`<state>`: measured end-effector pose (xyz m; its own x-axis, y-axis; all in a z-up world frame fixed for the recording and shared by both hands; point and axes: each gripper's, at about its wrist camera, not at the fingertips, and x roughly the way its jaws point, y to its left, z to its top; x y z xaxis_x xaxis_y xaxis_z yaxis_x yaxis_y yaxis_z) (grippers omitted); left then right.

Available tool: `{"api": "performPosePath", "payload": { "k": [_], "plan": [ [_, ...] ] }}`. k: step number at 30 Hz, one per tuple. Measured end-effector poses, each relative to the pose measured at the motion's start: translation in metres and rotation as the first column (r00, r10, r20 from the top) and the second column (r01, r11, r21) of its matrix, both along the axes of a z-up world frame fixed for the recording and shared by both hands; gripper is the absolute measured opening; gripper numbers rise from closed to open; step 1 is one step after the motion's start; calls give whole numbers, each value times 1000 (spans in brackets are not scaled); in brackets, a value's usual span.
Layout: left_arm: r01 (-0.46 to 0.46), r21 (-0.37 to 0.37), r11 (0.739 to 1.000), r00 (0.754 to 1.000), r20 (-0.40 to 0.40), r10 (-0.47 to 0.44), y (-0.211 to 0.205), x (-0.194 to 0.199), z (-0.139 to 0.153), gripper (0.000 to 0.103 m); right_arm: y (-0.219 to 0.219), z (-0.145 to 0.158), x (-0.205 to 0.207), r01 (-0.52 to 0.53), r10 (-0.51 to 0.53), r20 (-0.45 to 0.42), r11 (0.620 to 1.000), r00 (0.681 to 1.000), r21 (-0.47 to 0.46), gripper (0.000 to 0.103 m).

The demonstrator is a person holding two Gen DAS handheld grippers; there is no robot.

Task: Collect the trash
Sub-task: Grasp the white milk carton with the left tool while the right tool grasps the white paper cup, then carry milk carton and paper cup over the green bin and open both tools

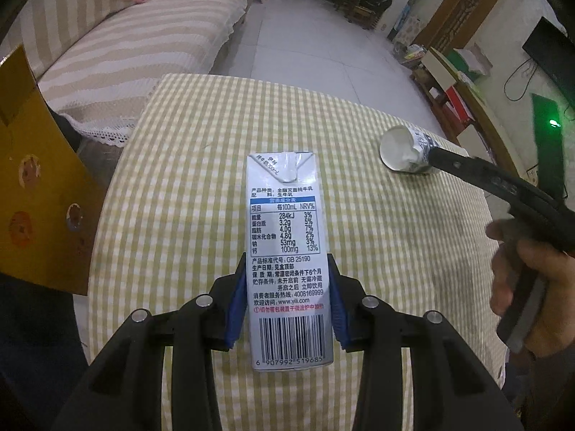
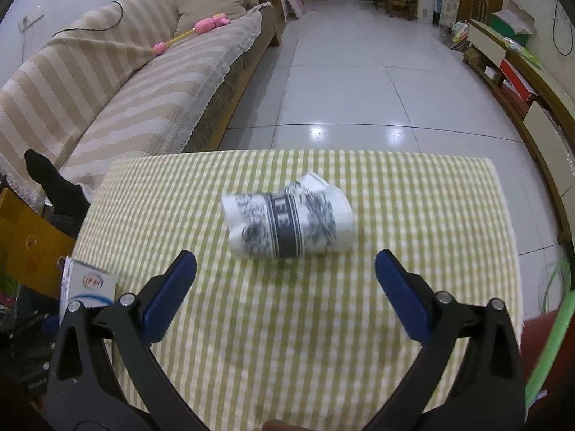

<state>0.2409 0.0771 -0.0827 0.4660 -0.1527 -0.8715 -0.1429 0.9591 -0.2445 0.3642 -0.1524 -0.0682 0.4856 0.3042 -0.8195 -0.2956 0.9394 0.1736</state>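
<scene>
Checked cloth covers the bench (image 1: pixel 201 165), where the left tongs (image 1: pixel 287 305) pinch a milk carton (image 1: pixel 285 251) by its sides. Ahead of the spread right tongs (image 2: pixel 285 287) lies a crumpled paper cup (image 2: pixel 289 221); a shallow bite on its soft, crushed wall could let it slip or roll away.

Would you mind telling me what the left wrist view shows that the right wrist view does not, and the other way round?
Only the left wrist view shows the left gripper shut on the milk carton's sides, label up, plus the cup's white open mouth. Only the right wrist view shows the right gripper open, with the printed side of the crushed paper cup lying ahead of it, untouched. Both show that cup, the checked tablecloth and the striped sofa.
</scene>
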Motion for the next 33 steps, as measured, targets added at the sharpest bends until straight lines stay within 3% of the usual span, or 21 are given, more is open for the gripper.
{"api": "performPosePath", "payload": {
  "k": [9, 11, 15, 25, 33],
  "plan": [
    [2, -28, 1000, 1000, 26, -1, 4, 0, 3, 36, 8, -16, 20, 0, 1, -20, 1000, 1000, 12, 97],
    [4, -30, 1000, 1000, 25, -4, 4, 1, 3, 36, 9, -19, 22, -6, 6, -29, 1000, 1000, -2, 81],
    [10, -29, 1000, 1000, 22, -10, 1, 2, 2, 36, 10, -17, 18, -15, 15, -26, 1000, 1000, -11, 81],
    [25, -4, 1000, 999, 39, -25, -15, -2, 20, 36, -8, 17, -22, -2, 2, 41, 1000, 999, -7, 81],
    [73, -1, 997, 994, 80, -73, -45, -21, 54, 36, -48, 48, -70, 48, -49, 71, 999, 996, 16, 81]
  ]
}}
